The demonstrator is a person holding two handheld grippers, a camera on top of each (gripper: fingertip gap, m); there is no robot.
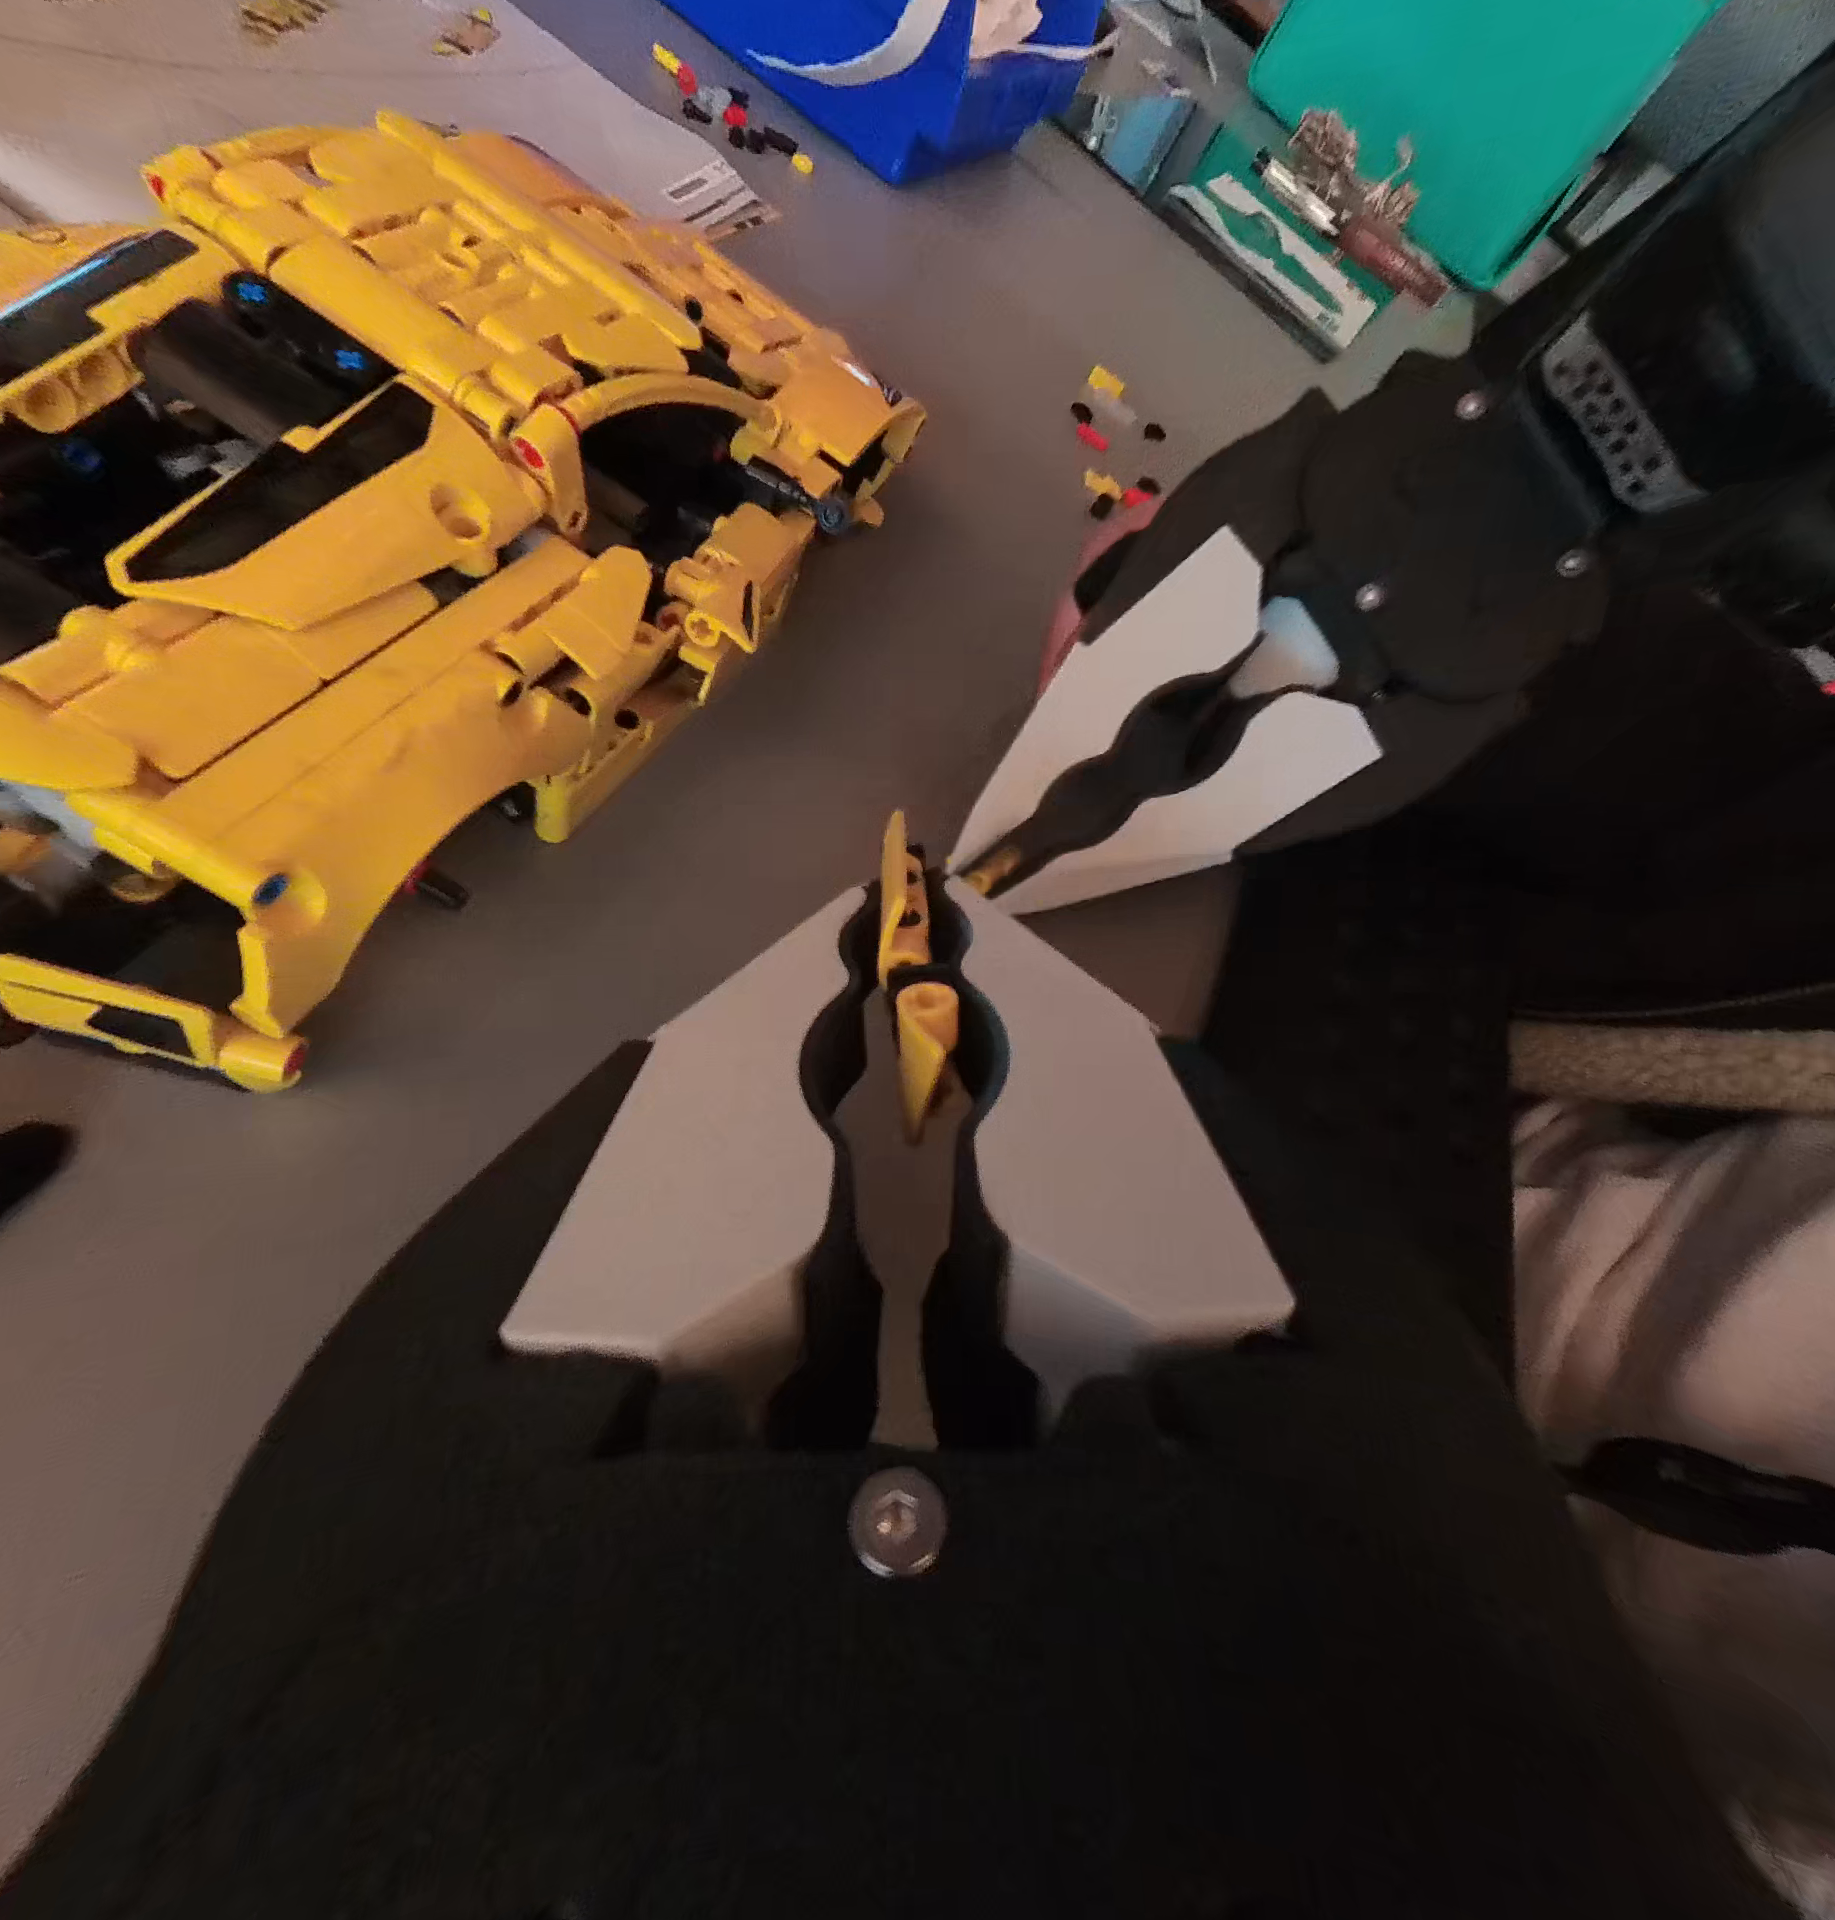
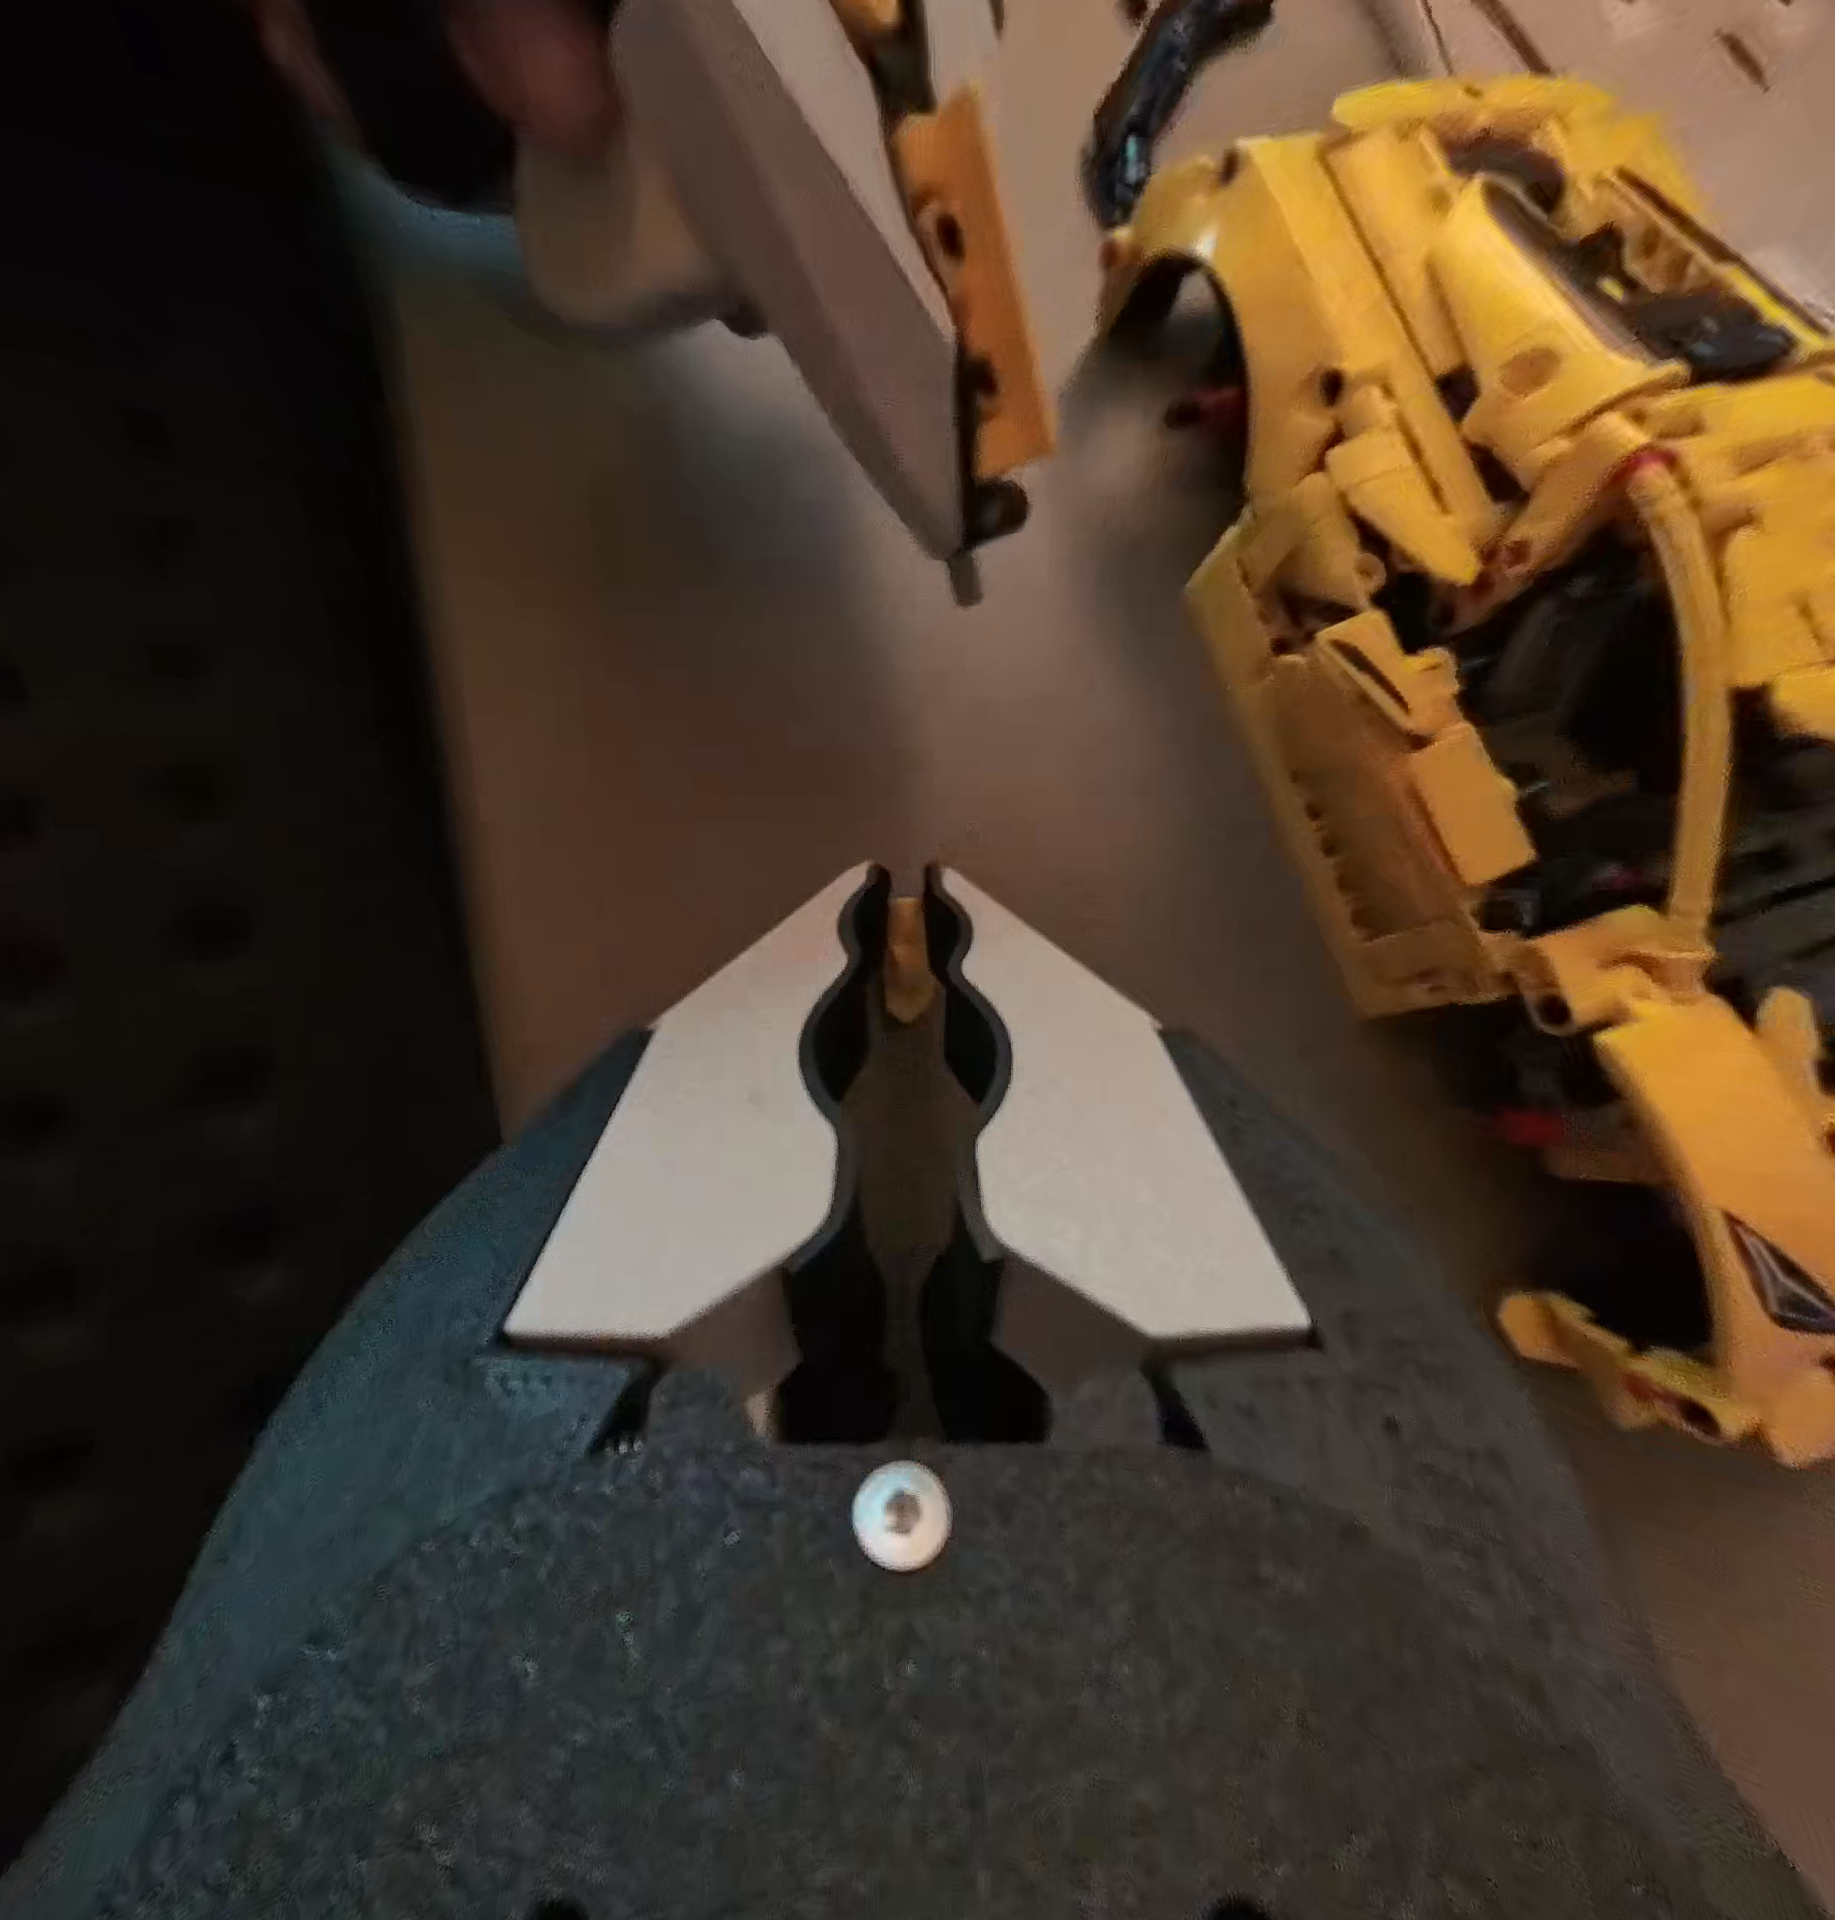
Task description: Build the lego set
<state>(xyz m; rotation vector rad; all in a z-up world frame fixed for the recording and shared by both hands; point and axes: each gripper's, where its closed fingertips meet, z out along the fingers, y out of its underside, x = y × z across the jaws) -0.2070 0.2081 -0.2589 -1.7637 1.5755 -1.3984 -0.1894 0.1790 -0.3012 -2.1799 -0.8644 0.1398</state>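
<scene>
Right wrist view: blurred yellow piece (image 2: 906, 961) between right gripper (image 2: 905, 883) fingers.

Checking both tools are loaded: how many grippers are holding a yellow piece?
2: the left gripper clamps a yellow panel piece; the right gripper pinches a small yellow piece.

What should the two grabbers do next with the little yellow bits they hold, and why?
Probably bring the right gripper with its small yellow piece up to the yellow panel piece in the left gripper and join them. Both are shut on parts, tips near each other, apart from the yellow car.
</scene>
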